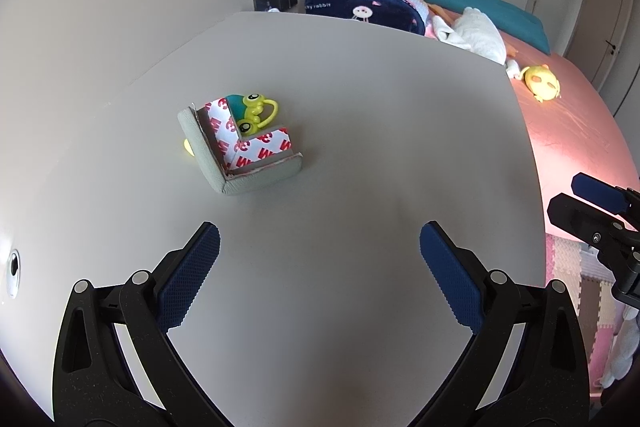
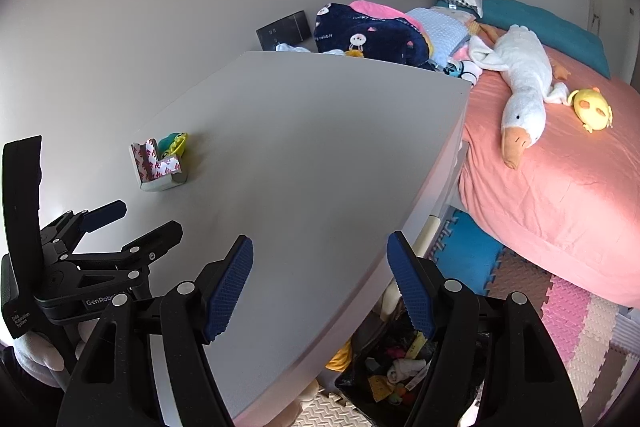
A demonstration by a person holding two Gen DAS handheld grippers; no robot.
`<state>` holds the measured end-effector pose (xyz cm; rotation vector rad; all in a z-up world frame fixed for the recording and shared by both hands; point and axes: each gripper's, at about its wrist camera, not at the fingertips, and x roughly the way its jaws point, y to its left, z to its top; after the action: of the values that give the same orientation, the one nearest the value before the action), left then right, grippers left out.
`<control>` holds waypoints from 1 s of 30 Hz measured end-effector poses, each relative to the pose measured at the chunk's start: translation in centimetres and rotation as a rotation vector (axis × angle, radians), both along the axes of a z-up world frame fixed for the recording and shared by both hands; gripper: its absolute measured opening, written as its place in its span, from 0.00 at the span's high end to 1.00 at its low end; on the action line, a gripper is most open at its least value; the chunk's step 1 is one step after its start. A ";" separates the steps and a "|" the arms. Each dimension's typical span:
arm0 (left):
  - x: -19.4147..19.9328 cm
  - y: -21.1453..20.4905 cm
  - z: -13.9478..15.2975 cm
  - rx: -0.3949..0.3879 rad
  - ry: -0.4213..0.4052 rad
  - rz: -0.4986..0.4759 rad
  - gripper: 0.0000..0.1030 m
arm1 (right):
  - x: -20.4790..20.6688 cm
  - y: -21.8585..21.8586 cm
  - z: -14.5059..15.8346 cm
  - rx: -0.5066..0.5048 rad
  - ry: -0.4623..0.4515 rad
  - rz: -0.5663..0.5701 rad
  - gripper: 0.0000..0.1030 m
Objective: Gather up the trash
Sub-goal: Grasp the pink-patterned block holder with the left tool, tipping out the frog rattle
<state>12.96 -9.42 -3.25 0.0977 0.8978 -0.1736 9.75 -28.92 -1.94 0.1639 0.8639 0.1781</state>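
Observation:
A grey foam corner guard (image 1: 236, 151) lined with red-and-white backing paper lies on the grey table (image 1: 360, 127), just ahead of my left gripper. Tucked into its angle is a green frog toy (image 1: 254, 111). My left gripper (image 1: 320, 239) hovers over the table, open, with nothing between its blue pads. The right gripper (image 1: 566, 195) shows at the right edge. In the right wrist view my right gripper (image 2: 320, 247) stands open and empty above the table's near edge. The corner guard (image 2: 158, 167), frog toy (image 2: 174, 143) and left gripper (image 2: 140, 221) are far to its left.
A black-lined trash bin (image 2: 400, 367) holding several scraps stands on the floor under the table's edge (image 2: 420, 219). To the right is a pink-sheeted bed (image 2: 560, 187) with a white goose plush (image 2: 524, 87), a yellow plush (image 2: 592, 109) and a navy blanket (image 2: 372, 31). Foam mats (image 2: 568, 315) cover the floor.

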 end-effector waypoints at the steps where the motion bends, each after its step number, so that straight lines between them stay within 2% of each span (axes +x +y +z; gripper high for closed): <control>1: 0.3 0.2 -0.1 0.002 0.000 0.002 0.06 | 0.4 0.2 -0.1 0.002 0.001 -0.003 0.32; 15: 5.2 2.4 -1.0 -0.003 0.012 0.051 0.06 | 5.1 2.9 -0.5 0.009 0.006 0.011 0.32; 18: 5.9 2.7 -1.2 0.008 0.012 0.051 0.13 | 5.8 3.4 -0.6 0.010 0.011 0.012 0.32; 21: 6.7 3.1 -1.5 0.016 0.027 0.053 0.26 | 6.3 4.0 -0.6 0.009 0.010 0.017 0.32; 22: 6.8 3.2 -1.6 0.008 0.030 0.050 0.34 | 6.4 4.1 -0.6 0.008 0.010 0.019 0.32; 30: 5.6 5.0 -0.5 0.015 0.001 0.057 0.36 | 7.1 6.6 -0.4 -0.004 0.008 0.044 0.32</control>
<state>18.56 -4.44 -3.72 0.0864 0.9022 -0.1137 16.83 -22.35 -2.36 0.1422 0.8758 0.2170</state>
